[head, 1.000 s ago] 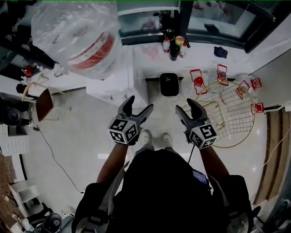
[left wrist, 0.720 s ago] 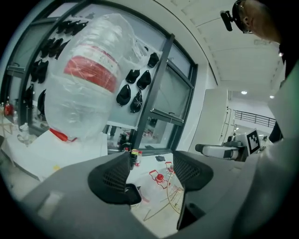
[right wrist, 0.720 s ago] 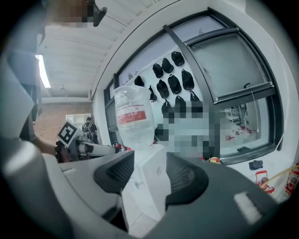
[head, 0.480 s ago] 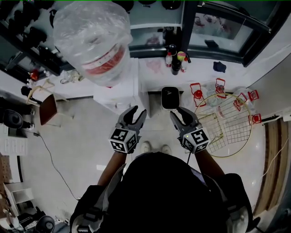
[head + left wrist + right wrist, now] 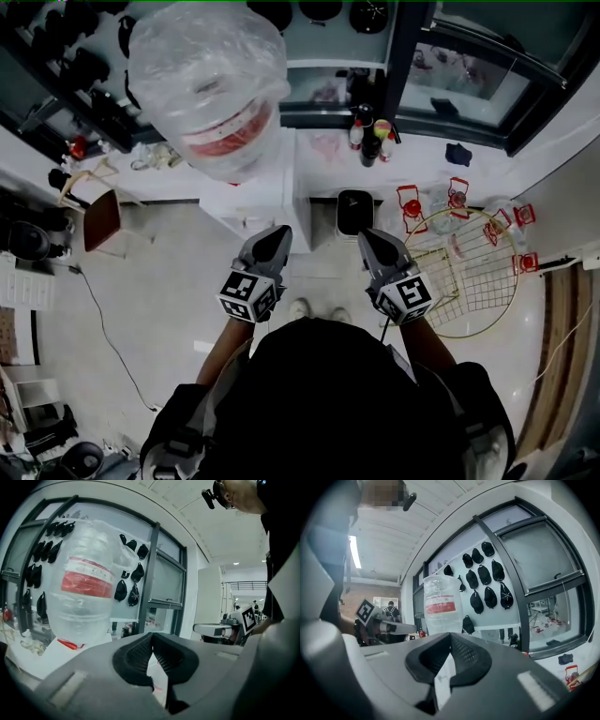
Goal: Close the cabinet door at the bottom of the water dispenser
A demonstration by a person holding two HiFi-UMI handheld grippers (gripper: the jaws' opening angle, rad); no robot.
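Centre frame, left gripper [image 5: 277, 234] and right gripper [image 5: 367, 240] — jaws just closed together, nothing between — point at the white water dispenser [image 5: 255, 202], upper centre; its bottom cabinet door cannot be made out.

A dark top [image 5: 337, 394] is worn, filling the lower centre; pale shoes [image 5: 300, 307] are seen above it. The grey left gripper [image 5: 277, 236] and right gripper [image 5: 367, 240] are marked with black-and-white square-patterned cubes [image 5: 248, 296].
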